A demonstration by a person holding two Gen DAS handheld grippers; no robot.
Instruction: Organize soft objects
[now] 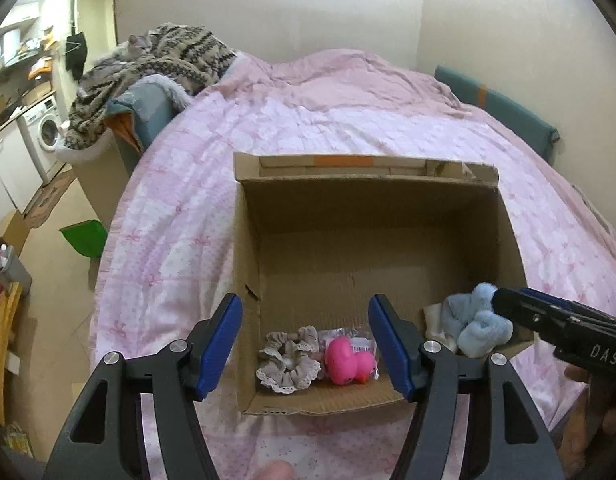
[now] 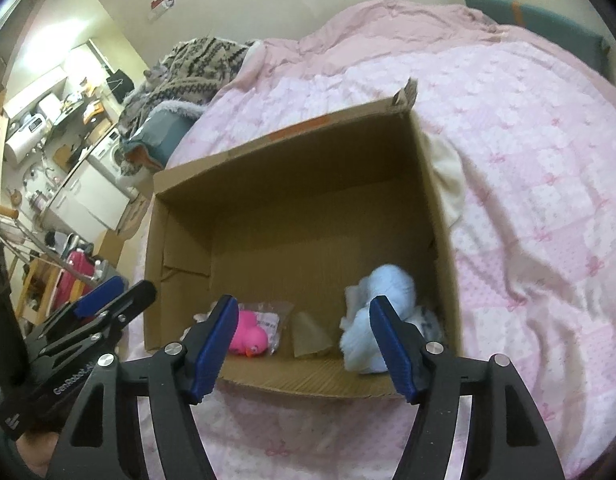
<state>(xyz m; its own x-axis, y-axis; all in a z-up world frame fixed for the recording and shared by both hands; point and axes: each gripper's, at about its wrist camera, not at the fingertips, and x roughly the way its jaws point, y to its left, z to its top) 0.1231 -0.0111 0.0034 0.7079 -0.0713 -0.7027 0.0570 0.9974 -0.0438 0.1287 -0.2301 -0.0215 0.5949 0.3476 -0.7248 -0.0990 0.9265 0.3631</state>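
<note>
Fingers first: both grippers hang tilted down over the near edge of a cardboard box (image 1: pixel 387 216) that sits on the bed (image 1: pixel 308 120). The left gripper (image 1: pixel 306 344) has its blue-padded fingers (image 1: pixel 222 344) spread wide with nothing gripped; they straddle the box's near left corner. The right gripper (image 2: pixel 304 346) is just as wide apart and empty, its fingers (image 2: pixel 391 346) framing the box's near wall. In the left view the right gripper comes in from the right edge, close to the box's near right corner.

Inside the box, along the near wall, a beige lace-edged scrunchie (image 1: pixel 288 358) lies in the left corner. Just beside it is a pink rubber duck (image 1: pixel 347 360), resting against a clear plastic packet (image 2: pixel 274 320). In the right corner sits a heap of pale blue fluffy socks (image 2: pixel 377 320) with a bit of white cloth beneath. The rest of the box floor is bare cardboard.

Beyond the box stretches the pink patterned quilt, and a cat (image 1: pixel 136 46) lies on a striped blanket (image 1: pixel 168 64) at the far left.
</note>
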